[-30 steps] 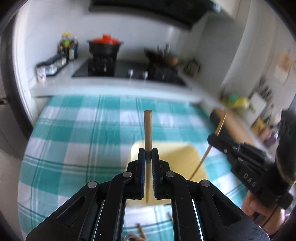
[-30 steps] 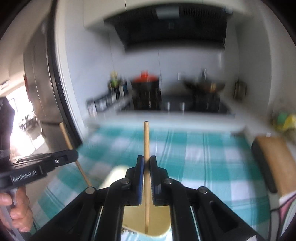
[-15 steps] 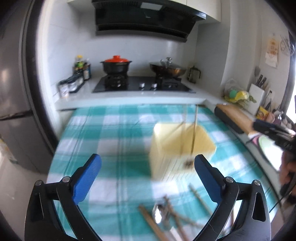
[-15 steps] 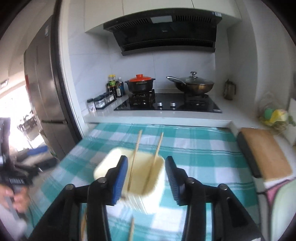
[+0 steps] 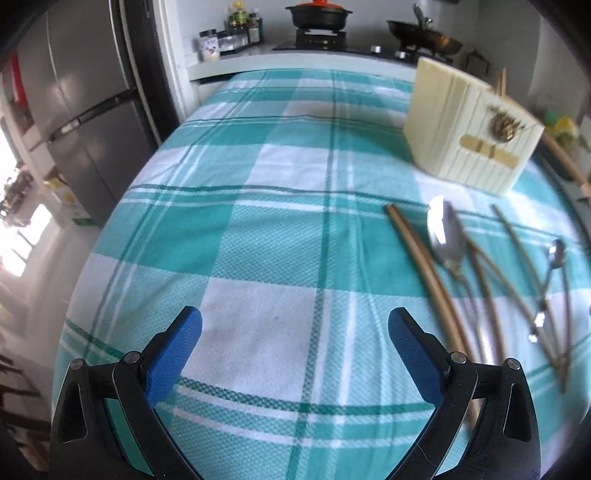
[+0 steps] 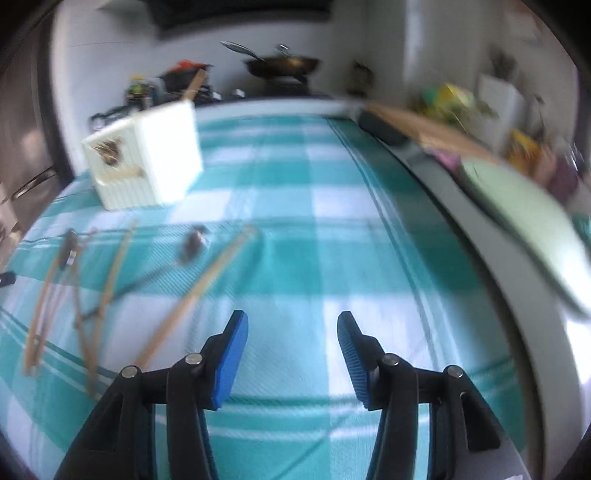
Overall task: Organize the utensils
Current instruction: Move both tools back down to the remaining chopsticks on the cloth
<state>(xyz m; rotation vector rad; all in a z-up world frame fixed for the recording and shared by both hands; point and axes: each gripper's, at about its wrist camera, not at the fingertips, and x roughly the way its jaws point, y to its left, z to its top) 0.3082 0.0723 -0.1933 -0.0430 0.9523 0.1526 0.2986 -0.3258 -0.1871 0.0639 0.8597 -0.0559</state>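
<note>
A cream square utensil holder [image 5: 469, 125] stands on the teal checked tablecloth [image 5: 258, 229], with chopstick tips [image 5: 500, 79] poking out of its top. It also shows in the right wrist view [image 6: 147, 158]. Several wooden chopsticks [image 5: 424, 266] and two metal spoons [image 5: 445, 236] lie loose on the cloth in front of it. They also show blurred in the right wrist view [image 6: 192, 291]. My left gripper [image 5: 293, 325] is open and empty, low over the cloth, left of the utensils. My right gripper [image 6: 291, 332] is open and empty, right of the utensils.
A kitchen counter with a hob, a red-lidded pot [image 5: 319, 13] and a wok [image 5: 424, 33] runs behind the table. A fridge [image 5: 85, 110] stands at the left. A wooden cutting board [image 6: 424, 129] and a pale green plate [image 6: 532, 218] lie on the right.
Both grippers let go of their chopsticks into the holder, opened, and dropped back low over the cloth on either side of the loose utensils.
</note>
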